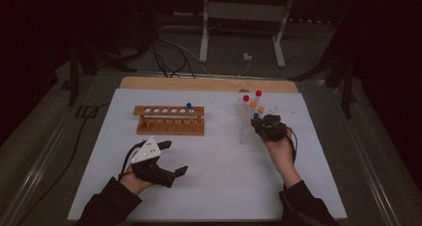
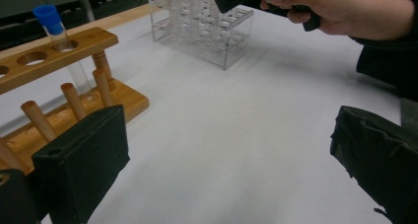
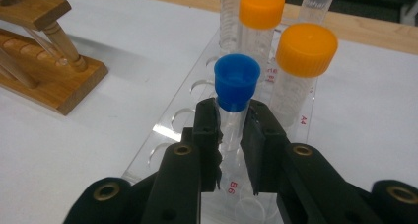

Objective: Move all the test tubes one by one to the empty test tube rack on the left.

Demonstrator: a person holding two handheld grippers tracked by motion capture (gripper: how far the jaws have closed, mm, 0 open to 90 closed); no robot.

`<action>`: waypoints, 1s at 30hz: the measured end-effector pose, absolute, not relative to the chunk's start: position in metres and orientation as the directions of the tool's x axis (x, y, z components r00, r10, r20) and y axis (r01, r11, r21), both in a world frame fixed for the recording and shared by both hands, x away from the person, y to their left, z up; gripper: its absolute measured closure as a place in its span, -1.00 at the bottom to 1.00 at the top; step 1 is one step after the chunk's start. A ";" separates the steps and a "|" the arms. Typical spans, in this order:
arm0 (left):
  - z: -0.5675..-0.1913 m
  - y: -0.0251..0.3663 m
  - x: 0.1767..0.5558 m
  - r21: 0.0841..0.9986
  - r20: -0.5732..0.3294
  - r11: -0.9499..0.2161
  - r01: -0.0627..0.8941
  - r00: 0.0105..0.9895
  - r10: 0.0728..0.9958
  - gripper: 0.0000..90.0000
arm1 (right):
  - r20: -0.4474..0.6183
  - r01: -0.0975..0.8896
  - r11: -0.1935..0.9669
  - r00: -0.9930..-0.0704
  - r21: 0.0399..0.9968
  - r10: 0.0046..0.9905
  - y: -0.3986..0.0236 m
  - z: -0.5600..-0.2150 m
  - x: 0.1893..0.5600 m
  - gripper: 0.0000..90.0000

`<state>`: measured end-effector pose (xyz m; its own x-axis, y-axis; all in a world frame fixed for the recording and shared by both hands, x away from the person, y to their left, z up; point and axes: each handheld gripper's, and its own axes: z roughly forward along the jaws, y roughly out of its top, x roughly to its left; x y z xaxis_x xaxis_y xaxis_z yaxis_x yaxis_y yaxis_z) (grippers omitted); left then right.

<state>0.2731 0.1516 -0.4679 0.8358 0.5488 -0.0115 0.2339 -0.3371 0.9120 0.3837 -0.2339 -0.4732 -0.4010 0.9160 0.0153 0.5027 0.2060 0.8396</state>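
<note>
Right fingers (image 3: 231, 130) clamp a blue-capped tube (image 3: 235, 93); left fingers (image 2: 222, 160) gape over white table (image 1: 219, 161).

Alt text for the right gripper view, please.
The right tongs are shut on a blue-capped tube standing in a clear plastic rack. Two orange-capped tubes stand just behind it, and a wooden rack sits at upper left on the white table.

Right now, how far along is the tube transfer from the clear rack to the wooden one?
Done: one blue-capped glass tube stands in the wooden rack.
In hand: right gripper is shut on a second blue-capped tube in the clear plastic rack.
Left: orange-capped tubes, red-capped tubes. Left gripper open, idle.
</note>
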 end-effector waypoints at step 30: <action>-0.456 0.149 0.272 0.918 -0.041 -0.317 0.239 0.851 0.524 -0.95 | -0.009 0.344 0.222 -0.525 0.912 0.851 -0.225 -0.413 0.336 0.71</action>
<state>0.2715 0.1494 -0.4559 0.8509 0.5238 -0.0407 0.2393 -0.3174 0.9176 0.3356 -0.2248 -0.4133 -0.5247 0.8512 -0.0093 0.3438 0.2220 0.9124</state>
